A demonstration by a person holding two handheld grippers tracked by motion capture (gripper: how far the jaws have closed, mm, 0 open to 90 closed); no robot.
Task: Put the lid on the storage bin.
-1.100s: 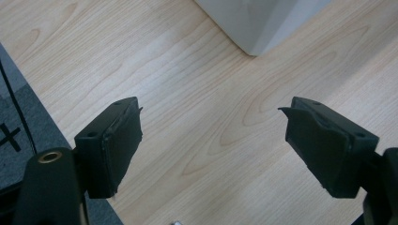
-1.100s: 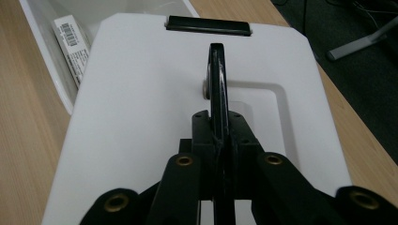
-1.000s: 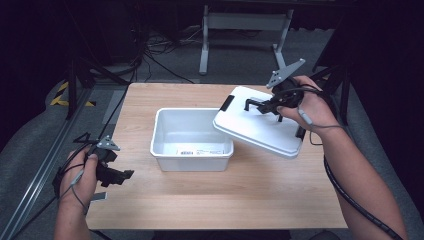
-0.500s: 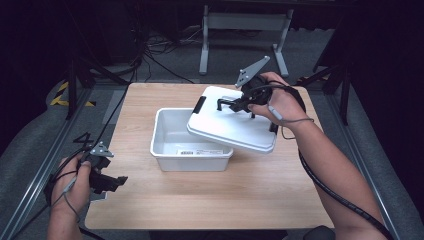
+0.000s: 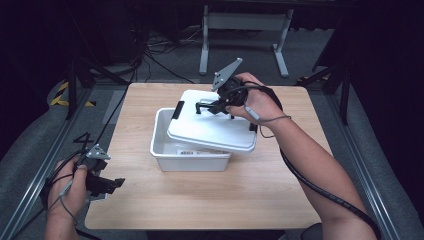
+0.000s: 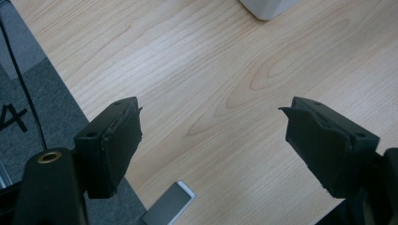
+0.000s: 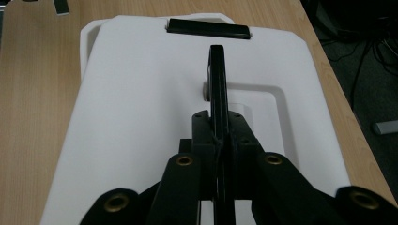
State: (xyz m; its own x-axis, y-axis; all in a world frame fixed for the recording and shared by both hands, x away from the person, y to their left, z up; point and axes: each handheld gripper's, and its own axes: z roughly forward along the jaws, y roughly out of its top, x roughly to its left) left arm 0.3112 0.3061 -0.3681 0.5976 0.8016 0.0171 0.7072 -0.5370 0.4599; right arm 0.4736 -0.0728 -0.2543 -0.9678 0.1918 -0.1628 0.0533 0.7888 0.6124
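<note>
The right claw (image 5: 210,106) is pinching the black handle (image 7: 216,79) of the white lid (image 5: 212,130), holding it tilted over the white bin (image 5: 165,150) just below. The left claw (image 5: 112,184) is hanging spread wide and empty, near the edge of the pale wood worktop (image 5: 200,200) — grey carpet (image 5: 35,145) and cables lying beyond it, the room dark behind.

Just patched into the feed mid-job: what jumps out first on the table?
The white lid at the table's middle catches the eye: it sits askew over the white bin, leaving the bin's left end open. The right tool is shut on the lid's black handle. The left tool hangs open over the wooden table's near-left corner, holding nothing.
</note>
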